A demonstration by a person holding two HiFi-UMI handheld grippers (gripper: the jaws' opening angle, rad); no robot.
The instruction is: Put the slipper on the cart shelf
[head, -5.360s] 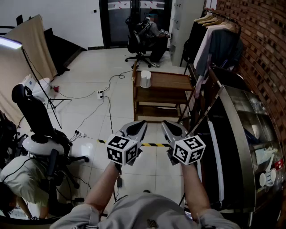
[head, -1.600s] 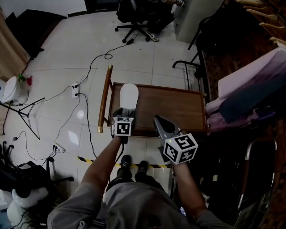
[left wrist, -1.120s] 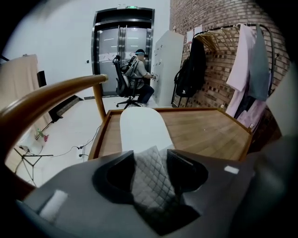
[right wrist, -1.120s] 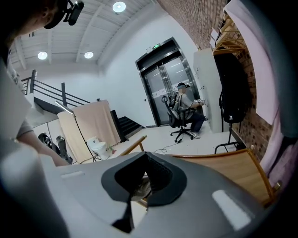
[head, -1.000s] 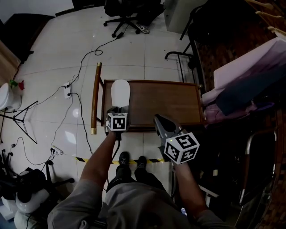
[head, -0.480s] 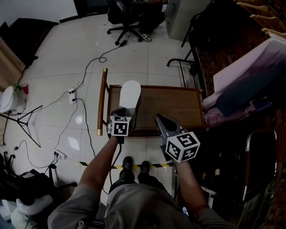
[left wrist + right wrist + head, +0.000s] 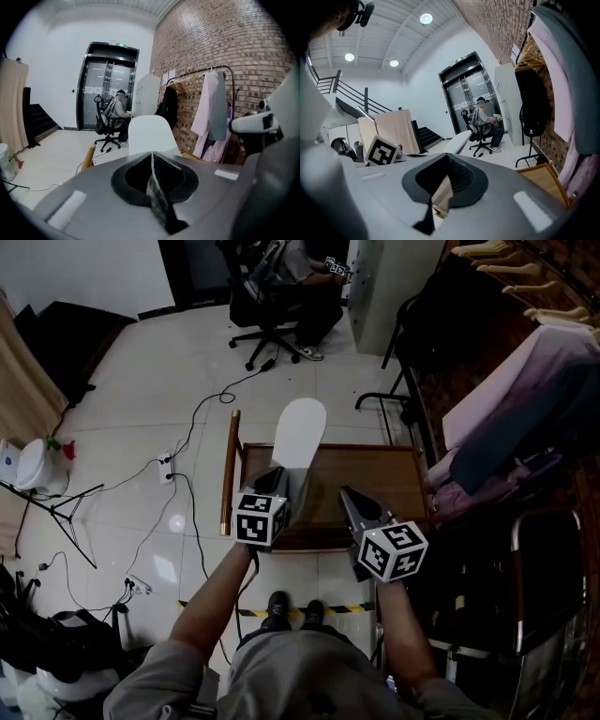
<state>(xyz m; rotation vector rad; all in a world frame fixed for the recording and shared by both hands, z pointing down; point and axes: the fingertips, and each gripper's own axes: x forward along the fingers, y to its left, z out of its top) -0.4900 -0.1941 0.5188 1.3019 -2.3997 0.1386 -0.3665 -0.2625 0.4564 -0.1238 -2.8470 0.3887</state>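
Observation:
A white slipper [image 7: 300, 432] hangs in the air above the left end of the wooden cart [image 7: 380, 474], sole towards me. My left gripper [image 7: 275, 480] is shut on its near end. In the left gripper view the slipper [image 7: 149, 133] stands up just beyond the closed jaws of that gripper [image 7: 151, 155]. To the right, my right gripper [image 7: 351, 502] hovers over the cart's front edge, shut and holding nothing. The right gripper view shows the slipper [image 7: 457, 140] off to the left. The cart's top hides its lower shelf.
The cart's handle bar [image 7: 229, 474] runs along its left side. A clothes rack with hanging garments [image 7: 525, 399] crowds the right. A person sits on an office chair [image 7: 281, 287] at the back. Cables [image 7: 187, 446] trail over the tiled floor, and striped tape [image 7: 281, 611] lies near my feet.
The slipper lay on the cart's top with the left gripper at its near end. Now the left gripper has risen with the slipper held in it. The right gripper rose slightly.

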